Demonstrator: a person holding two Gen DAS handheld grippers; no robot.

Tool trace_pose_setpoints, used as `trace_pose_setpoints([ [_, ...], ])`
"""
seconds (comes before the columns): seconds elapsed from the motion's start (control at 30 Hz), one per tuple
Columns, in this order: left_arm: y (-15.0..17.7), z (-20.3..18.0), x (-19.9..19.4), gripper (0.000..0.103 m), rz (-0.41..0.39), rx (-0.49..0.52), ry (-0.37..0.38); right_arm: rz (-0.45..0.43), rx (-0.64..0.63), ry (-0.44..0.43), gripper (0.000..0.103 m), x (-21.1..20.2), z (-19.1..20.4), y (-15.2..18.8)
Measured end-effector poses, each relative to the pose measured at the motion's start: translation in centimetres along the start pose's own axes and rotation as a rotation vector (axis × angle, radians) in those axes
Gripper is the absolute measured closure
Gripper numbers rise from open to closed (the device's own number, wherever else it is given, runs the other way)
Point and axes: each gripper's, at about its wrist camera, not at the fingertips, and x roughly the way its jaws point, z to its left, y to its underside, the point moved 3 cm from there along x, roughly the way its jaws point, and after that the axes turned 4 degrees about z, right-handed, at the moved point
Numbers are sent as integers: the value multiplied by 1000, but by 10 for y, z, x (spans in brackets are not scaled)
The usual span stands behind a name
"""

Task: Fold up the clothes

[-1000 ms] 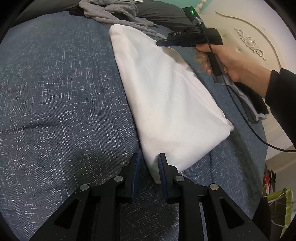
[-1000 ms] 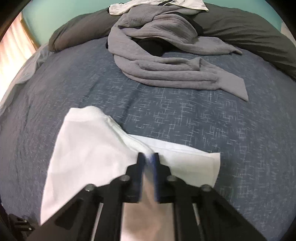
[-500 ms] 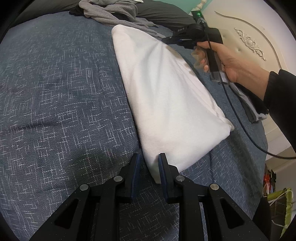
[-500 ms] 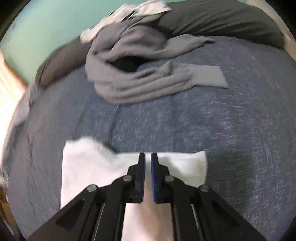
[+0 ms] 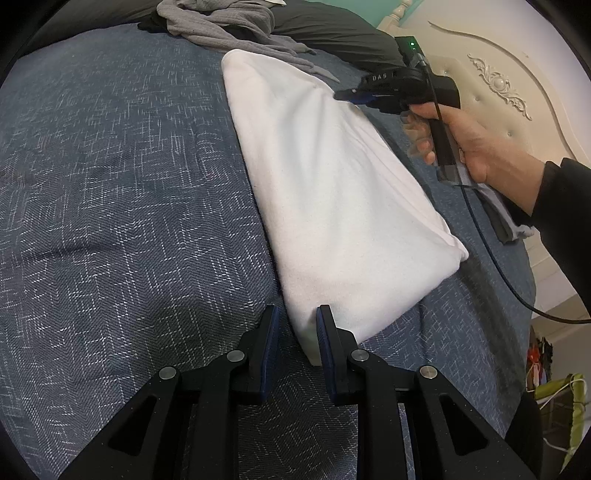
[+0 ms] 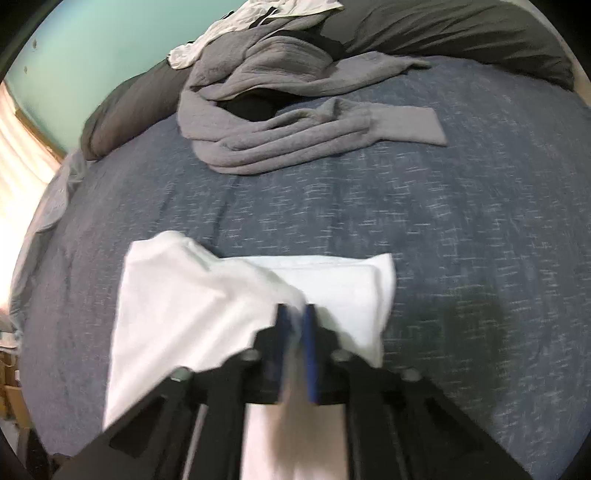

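Observation:
A white folded garment [image 5: 332, 192] lies on the blue patterned bedspread [image 5: 129, 203]. My left gripper [image 5: 295, 325] sits low at the garment's near corner with its jaws a little apart; the corner lies between them. My right gripper [image 5: 343, 95], held in a hand, is at the garment's far right edge. In the right wrist view the right gripper [image 6: 295, 314] is nearly shut, with a lifted fold of the white cloth [image 6: 207, 295] between its blue pads; the view is blurred.
A heap of grey clothes [image 6: 295, 110] with a white item lies at the far end of the bed, against a dark pillow [image 6: 461, 33]. A cream carved headboard [image 5: 498, 85] stands to the right. A cable [image 5: 491, 258] hangs from the right gripper.
My right gripper has moved along the garment's far edge and back, and lifts a fold of white cloth. My left gripper has stayed at the near corner.

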Motion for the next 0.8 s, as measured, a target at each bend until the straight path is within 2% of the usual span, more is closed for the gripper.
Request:
trace_pose_setpoints([
  [0.13, 0, -1, 0, 80, 1, 0, 0, -56, 15, 87, 100, -8, -4, -9],
  [0.27, -1, -5, 5, 80, 0, -1, 1, -111, -51, -3, 100, -18, 22, -22],
  [0.47, -1, -8, 6, 80, 0, 0, 0, 4, -219, 7, 100, 11, 71, -22],
  [0.6, -2, -9, 7, 80, 0, 0, 0, 40, -181, 76, 100, 32, 72, -23],
  [0.7, -2, -9, 7, 80, 1, 0, 3, 32, -132, 98, 100, 39, 68, -30],
  [0.8, -2, -10, 8, 80, 1, -2, 5, -13, -117, 113, 100, 29, 69, -37],
])
